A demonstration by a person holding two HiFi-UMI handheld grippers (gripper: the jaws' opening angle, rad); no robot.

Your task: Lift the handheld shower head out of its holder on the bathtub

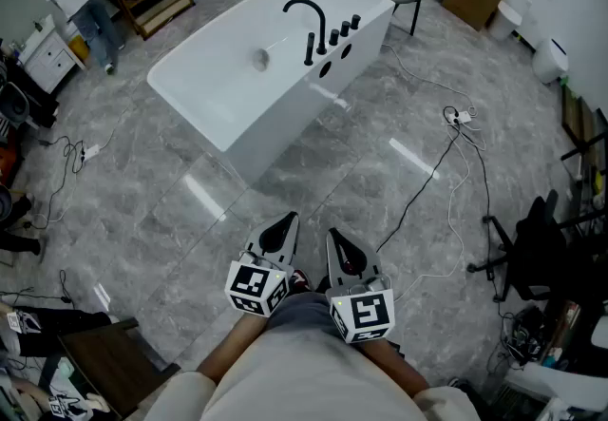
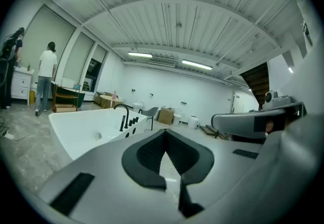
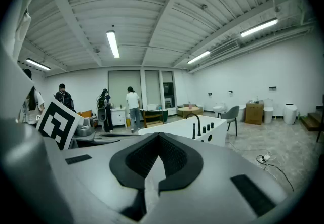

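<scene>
Hard to make out: the shower head (image 1: 310, 48) is seen only as a slim black rod, small and far off in all three views. Its holder and its spray face cannot be told apart from it.
Hidden: in the head view the hands are covered by the marker cubes (image 1: 257, 288); only the bare forearms (image 1: 226, 354) are shown below them.
Cut off: in both gripper views the lower part of the bathtub (image 1: 237, 120) is masked by the gripper's own body.
Left gripper (image 1: 288, 221): it is held low and close before the body, pointed forward toward the bathtub and tipped slightly downward. Its jaws are brought together at the tips, and nothing is gripped.
Right gripper (image 1: 332, 237): it is held just beside the left one, pointed the same way with the same slight downward tip. Its jaws are fully closed, with nothing between them.
Gap: both grippers are kept over the floor (image 1: 313, 172), well apart from the bathtub.
Shower head, place: it is set on the bathtub's long rim, the right-hand one in the head view, about mid-length. It is just beside the base of the curved faucet (image 1: 302, 6), with a row of knobs (image 1: 344, 28) beyond it along the same rim.
Shower head, axis: it is stood upright, its long axis vertical, and rises straight from the rim.
</scene>
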